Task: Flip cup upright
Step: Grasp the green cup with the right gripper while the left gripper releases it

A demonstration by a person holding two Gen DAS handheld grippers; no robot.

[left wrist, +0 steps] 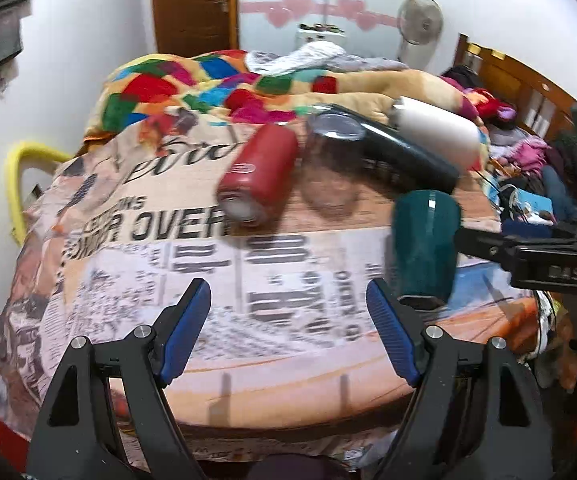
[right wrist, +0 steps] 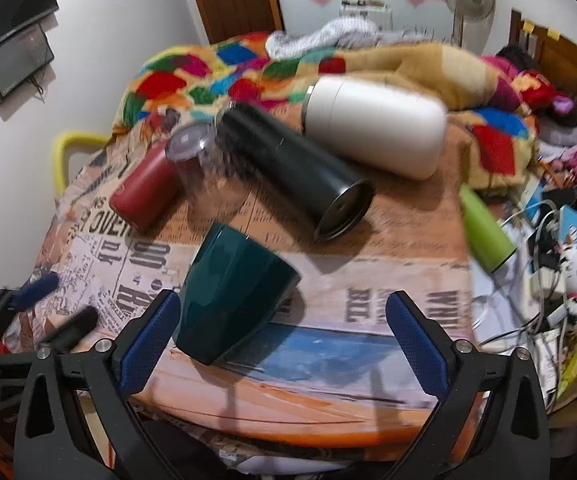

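Observation:
A dark teal cup [left wrist: 424, 244] stands mouth-down on the printed tablecloth [left wrist: 248, 280]. In the right wrist view the teal cup [right wrist: 232, 292] is just ahead of my right gripper [right wrist: 284, 340], nearer its left finger, not touched. My right gripper is open and empty. My left gripper [left wrist: 288, 332] is open and empty, with the cup ahead and to its right. The right gripper's body [left wrist: 528, 256] shows at the right edge of the left wrist view.
Behind the cup lie a red bottle [right wrist: 144, 192], an upside-down clear glass [right wrist: 204, 164], a black flask [right wrist: 292, 168] and a white flask [right wrist: 376, 124]. A green bottle [right wrist: 486, 228] lies at the right table edge. Blankets and clutter lie beyond.

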